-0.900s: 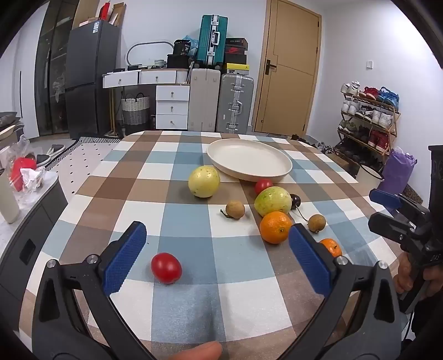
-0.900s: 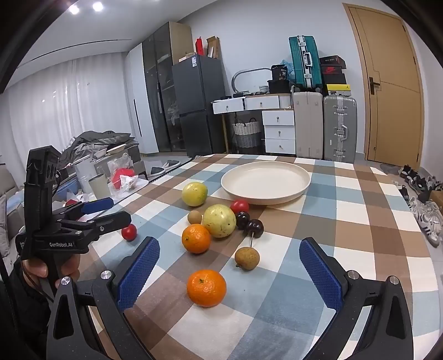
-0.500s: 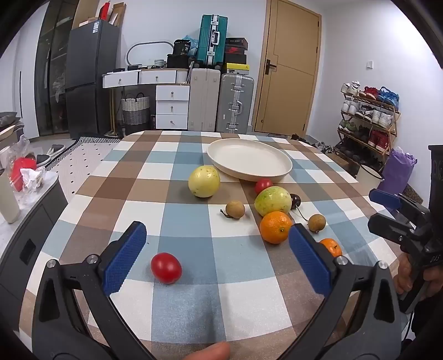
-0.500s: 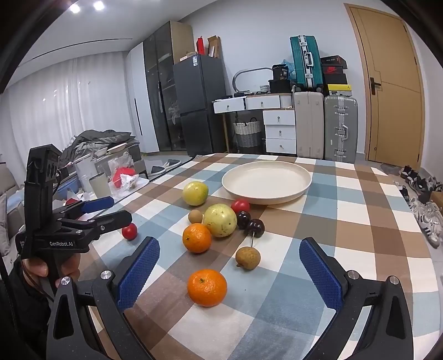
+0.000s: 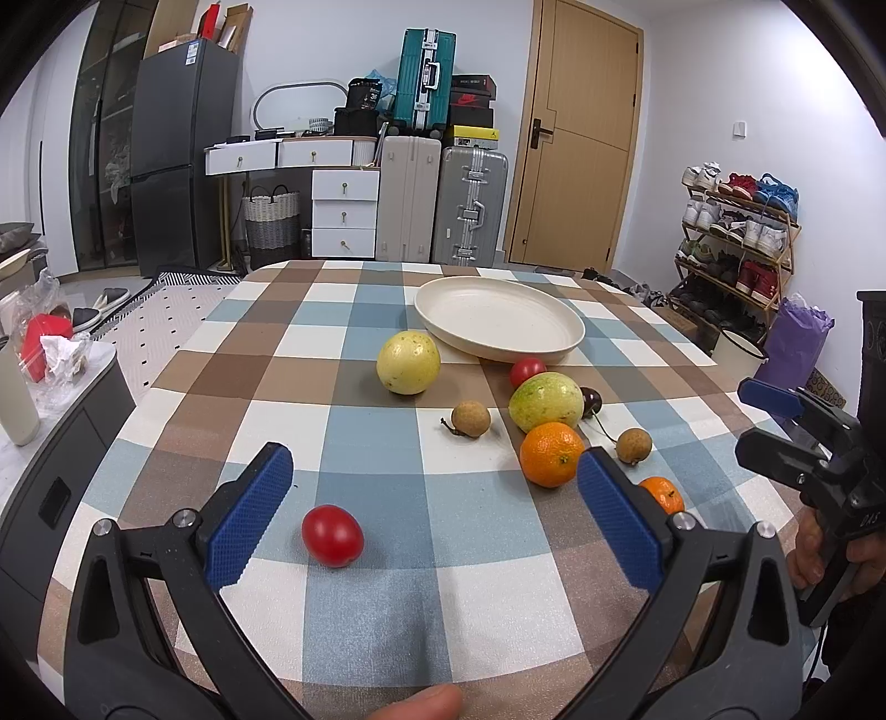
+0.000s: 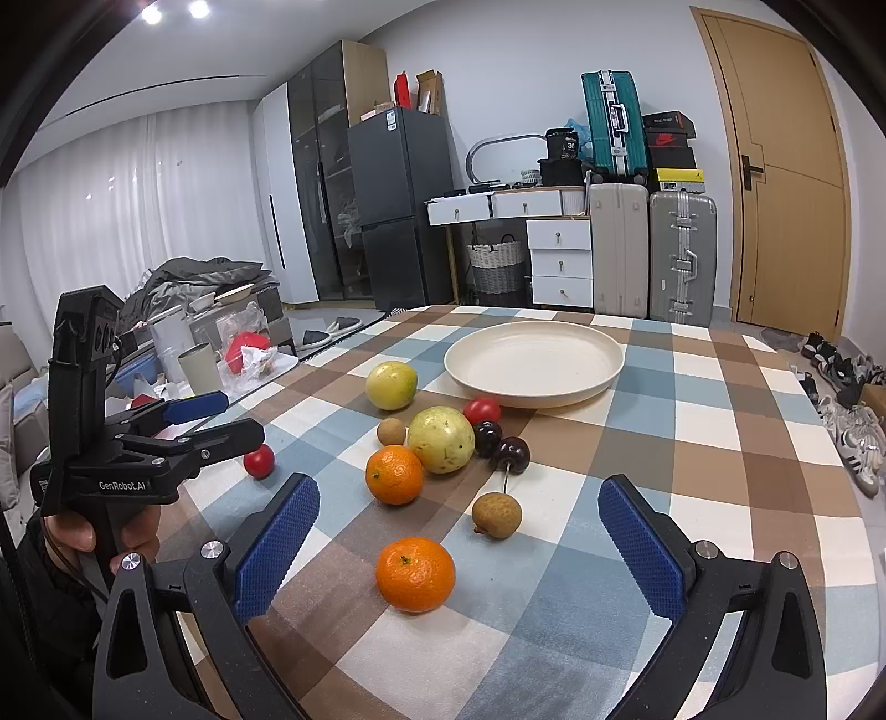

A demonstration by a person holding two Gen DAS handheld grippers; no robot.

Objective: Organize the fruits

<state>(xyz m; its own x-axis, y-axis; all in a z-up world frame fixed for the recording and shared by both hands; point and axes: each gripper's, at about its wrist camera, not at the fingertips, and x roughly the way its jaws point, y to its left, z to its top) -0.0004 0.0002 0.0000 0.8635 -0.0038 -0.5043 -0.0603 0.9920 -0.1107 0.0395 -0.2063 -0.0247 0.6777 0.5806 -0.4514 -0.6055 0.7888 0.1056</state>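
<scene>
my left claw (image 5: 432, 515) wide apart near the tomato (image 5: 332, 535), right claw (image 6: 459, 548) apart too, orange (image 6: 415, 574) between its fingers, untouched, 2 cherries (image 6: 501, 446) near the plate (image 6: 534, 363)

You're facing a white wall w/ a wooden door (image 5: 576, 133), suitcases (image 5: 443, 205) beside white drawers (image 5: 343, 213), dark fridge (image 5: 177, 149), shoe rack (image 5: 731, 238) right, curtained window (image 6: 138, 199) left, ceiling spotlights (image 6: 171, 10) on.

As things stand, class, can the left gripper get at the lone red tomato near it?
Probably yes. The left gripper is open, and the tomato lies on the tablecloth just ahead, between the jaws' line, apart from the other fruit, with nothing in between.
</scene>
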